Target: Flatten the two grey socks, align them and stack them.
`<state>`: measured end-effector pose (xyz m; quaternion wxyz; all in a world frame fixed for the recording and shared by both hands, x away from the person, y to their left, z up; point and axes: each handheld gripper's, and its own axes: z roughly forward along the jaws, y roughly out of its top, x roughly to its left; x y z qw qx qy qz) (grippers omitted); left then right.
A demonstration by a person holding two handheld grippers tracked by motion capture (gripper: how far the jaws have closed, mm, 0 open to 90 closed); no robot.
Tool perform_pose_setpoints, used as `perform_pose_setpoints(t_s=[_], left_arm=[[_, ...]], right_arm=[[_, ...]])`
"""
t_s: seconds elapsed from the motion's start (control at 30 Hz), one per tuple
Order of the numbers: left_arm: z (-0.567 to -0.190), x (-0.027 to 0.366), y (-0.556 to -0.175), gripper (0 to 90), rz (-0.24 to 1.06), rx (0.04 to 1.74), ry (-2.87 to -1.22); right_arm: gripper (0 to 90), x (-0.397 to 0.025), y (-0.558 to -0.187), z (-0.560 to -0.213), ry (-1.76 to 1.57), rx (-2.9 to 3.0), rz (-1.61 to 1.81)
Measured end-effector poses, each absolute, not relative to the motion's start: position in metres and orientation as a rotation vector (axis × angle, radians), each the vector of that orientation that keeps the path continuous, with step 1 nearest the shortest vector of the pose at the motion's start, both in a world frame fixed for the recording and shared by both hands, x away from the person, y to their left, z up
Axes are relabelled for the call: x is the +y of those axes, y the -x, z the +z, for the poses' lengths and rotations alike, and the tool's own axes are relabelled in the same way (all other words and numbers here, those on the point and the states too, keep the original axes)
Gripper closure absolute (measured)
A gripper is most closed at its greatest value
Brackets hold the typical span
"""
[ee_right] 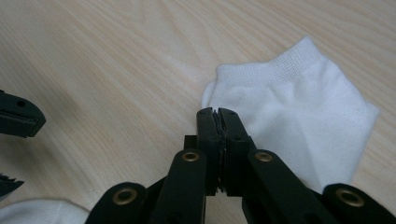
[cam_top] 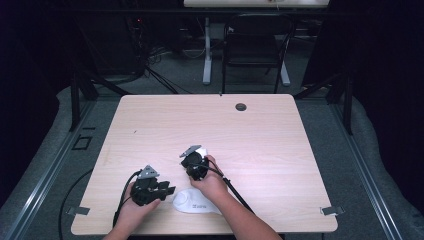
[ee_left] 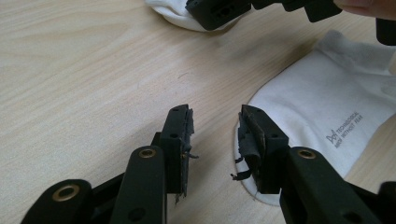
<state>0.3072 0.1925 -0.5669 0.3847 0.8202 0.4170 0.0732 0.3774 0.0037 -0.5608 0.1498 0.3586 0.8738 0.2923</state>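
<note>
Two white ankle socks lie on the light wood table [cam_top: 260,150]. The near sock [cam_top: 192,202], with small grey print [ee_left: 317,107], sits by the front edge between the person's hands. My left gripper [cam_top: 169,190] [ee_left: 215,126] is open just left of it, its right jaw over the sock's rim. The far sock [cam_top: 201,149] [ee_right: 289,107] lies flat, cuff away from me. My right gripper [cam_top: 196,156] [ee_right: 217,114] is shut with its tips at that sock's near edge. No fabric shows between the pads.
A round cable hole [cam_top: 241,107] sits near the table's far edge. Beyond the table stand a black chair [cam_top: 252,47] and a white desk leg [cam_top: 207,50]. Black cables trail from both grippers off the front edge.
</note>
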Motion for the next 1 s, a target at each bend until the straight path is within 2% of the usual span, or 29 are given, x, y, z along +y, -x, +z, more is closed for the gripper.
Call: perform_pose_setpoints(t_s=[0.6,1.0], left_arm=[[-0.566,0.189,-0.317,62.8,0.215,1.081,-2.071],[-0.564,0.177,-0.336,61.9,0.27,1.094,-2.067]], right_arm=[[88.5,-0.008,-0.358,-0.556,-1.043,2.568,0.934],[89.0,-0.007,-0.356,-0.559,-1.025,2.597,0.923]])
